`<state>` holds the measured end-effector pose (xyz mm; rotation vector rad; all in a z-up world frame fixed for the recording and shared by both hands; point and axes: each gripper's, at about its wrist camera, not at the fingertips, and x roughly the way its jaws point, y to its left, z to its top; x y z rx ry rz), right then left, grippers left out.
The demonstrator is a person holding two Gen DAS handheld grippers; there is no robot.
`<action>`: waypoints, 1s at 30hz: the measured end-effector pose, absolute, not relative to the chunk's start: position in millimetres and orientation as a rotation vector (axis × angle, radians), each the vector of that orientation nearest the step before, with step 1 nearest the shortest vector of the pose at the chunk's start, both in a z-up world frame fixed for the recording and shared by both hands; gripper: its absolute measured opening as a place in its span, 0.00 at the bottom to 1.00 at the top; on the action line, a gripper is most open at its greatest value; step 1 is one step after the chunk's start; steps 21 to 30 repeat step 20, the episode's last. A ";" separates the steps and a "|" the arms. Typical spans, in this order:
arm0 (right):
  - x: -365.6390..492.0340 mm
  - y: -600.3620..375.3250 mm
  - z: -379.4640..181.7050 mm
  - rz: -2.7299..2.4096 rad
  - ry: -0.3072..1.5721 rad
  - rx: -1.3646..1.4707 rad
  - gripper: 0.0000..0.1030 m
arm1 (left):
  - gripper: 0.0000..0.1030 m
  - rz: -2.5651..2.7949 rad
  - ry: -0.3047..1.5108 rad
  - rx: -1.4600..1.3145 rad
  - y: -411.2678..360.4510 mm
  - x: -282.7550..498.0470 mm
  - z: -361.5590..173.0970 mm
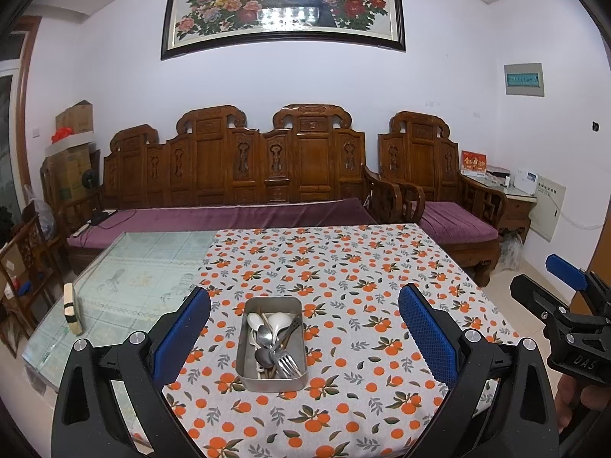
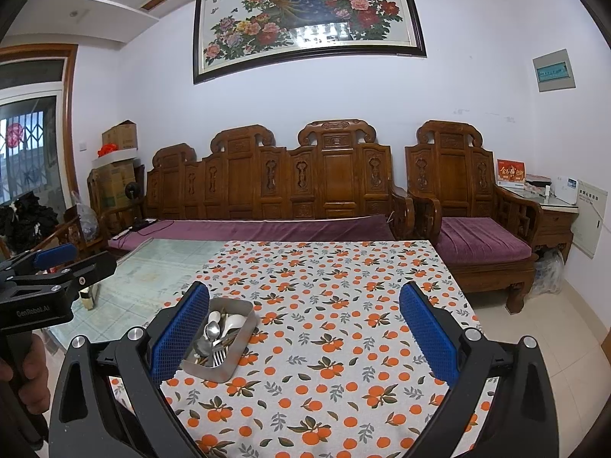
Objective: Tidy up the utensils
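A metal tray sits on the orange-print tablecloth. It holds a pile of utensils: white and metal spoons, forks and brown-handled pieces. My left gripper is open and empty, with the tray between its blue pads, a little above the table. In the right wrist view the tray and its utensils lie by the left pad. My right gripper is open and empty, over bare cloth to the right of the tray.
The cloth covers the right part of a glass-topped table. A small box stands near its left edge. A carved wooden sofa and armchair stand behind the table. The right gripper also shows at the left view's right edge.
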<state>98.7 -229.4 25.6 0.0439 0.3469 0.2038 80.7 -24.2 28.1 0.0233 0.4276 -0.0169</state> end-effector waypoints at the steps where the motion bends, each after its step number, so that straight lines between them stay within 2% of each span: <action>1: 98.6 -229.4 25.5 0.203 0.346 0.044 0.97 | 0.92 -0.017 0.427 0.024 -24.4 80.9 28.0; 30: 98.5 -229.6 25.2 0.203 0.346 0.044 0.97 | 0.92 -0.018 0.424 0.022 -28.5 80.8 28.8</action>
